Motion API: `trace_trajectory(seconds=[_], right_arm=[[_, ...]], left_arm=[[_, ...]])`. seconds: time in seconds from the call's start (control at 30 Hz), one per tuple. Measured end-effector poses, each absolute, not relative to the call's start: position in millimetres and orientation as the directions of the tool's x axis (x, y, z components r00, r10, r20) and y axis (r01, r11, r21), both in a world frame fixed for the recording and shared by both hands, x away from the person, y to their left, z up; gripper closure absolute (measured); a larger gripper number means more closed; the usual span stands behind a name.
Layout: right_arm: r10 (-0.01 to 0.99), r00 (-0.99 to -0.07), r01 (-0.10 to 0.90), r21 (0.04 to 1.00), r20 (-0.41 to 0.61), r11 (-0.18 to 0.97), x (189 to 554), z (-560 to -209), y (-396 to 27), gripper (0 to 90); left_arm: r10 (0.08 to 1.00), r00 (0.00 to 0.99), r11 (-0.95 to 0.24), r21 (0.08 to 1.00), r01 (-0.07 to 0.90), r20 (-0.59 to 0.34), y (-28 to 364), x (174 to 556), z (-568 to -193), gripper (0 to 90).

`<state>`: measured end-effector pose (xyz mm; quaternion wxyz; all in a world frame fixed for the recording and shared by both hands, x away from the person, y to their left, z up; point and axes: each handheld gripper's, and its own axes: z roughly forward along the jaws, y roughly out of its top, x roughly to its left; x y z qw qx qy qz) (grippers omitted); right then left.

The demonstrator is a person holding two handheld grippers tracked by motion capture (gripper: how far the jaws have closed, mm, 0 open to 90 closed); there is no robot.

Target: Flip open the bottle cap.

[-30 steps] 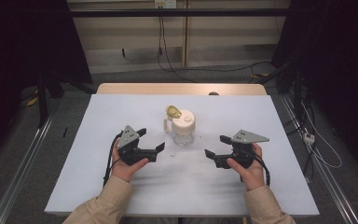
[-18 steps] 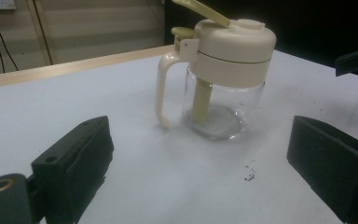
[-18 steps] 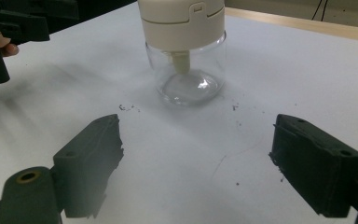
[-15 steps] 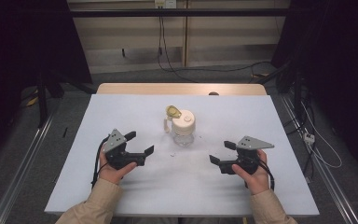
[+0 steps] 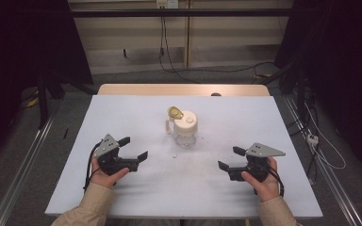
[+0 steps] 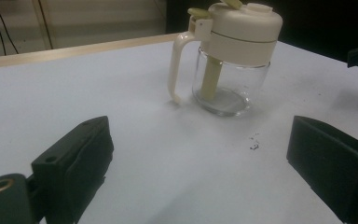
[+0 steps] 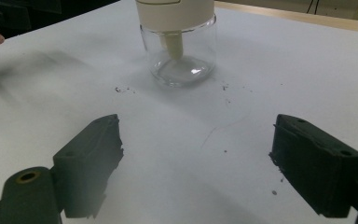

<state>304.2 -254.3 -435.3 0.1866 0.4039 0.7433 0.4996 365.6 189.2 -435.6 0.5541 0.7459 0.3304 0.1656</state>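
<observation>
The high view looks forward and down from above the person's side, taking in the whole worktop (image 5: 122, 117). Each tool camera sits low and close, facing inward from its side; both share the glass jar (image 6: 228, 70) at the centre.

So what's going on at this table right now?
A person holds a two-jaw gripper in each hand over a white table. Between them stands a small glass jar with a cream lid and handle, upright and untouched. The left gripper and right gripper both have their jaws open and empty, pointing toward the jar from either side, each some way short of it. A few dark specks lie on the table near the jar.
</observation>
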Motion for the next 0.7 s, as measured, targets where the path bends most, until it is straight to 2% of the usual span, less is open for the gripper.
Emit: trace_trajectory(seconds=[0.7], right_arm=[[0.805,-0.580,0.420,0.891,0.119,0.171,287,-441,-274,15.2]], left_arm=[[0.698,0.706,-0.148,0.940,0.309,-0.122,218,358,-433,6.5]])
